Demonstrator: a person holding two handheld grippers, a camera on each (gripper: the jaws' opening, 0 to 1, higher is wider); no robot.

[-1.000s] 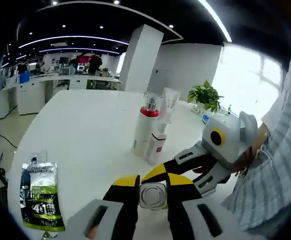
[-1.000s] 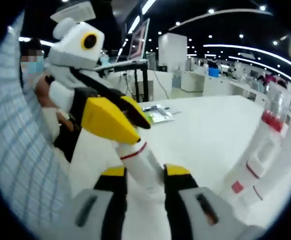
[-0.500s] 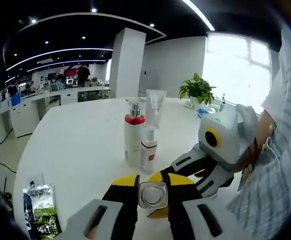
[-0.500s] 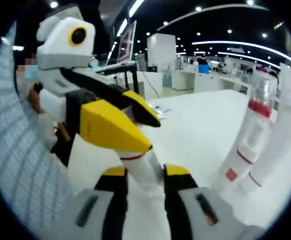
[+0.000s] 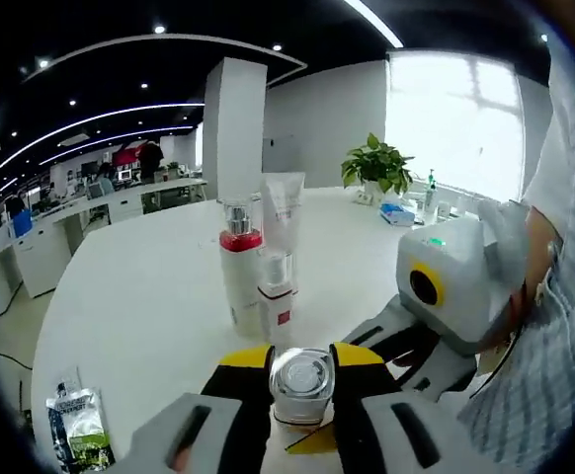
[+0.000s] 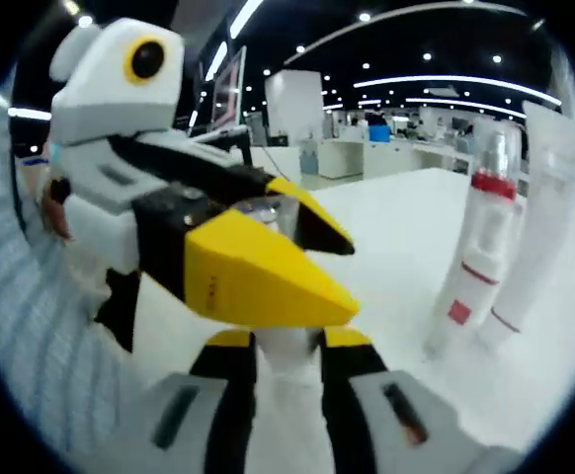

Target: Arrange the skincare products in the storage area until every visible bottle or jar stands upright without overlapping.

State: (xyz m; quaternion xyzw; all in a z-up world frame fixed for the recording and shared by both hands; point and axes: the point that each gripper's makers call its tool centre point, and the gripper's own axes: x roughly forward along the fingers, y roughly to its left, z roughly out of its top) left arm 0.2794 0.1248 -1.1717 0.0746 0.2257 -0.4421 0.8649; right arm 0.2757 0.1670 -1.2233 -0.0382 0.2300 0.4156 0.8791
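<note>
1. The left gripper (image 5: 302, 370) pinches a small white bottle (image 5: 301, 380) near its silver cap, yellow-tipped jaws pressed on either side. The cap faces the camera, so the bottle seems to lie along the gripper's axis.

2. The right gripper (image 6: 286, 346) has its jaws closed on the bottle's white body (image 6: 286, 360). A grip at each end looks meant to steady the bottle while it is turned upright, or passed from one hand to the other.

3. In the right gripper view the left gripper crosses in front, hiding the capped end.

4. On the white table (image 5: 149, 286), well ahead of the held bottle, the sorted group stands upright: a tall red-collared bottle (image 5: 239, 272), a shorter white bottle with a red label (image 5: 276, 301) just beside it, and an inverted tube (image 5: 282, 212) behind. Whether they touch I cannot tell.

5. A green sachet (image 5: 78, 434) lies flat at the near edge, well apart from the group (probably not a target).

6. Judgement: the bottle needs setting down beside the group — with a clear gap.
</note>
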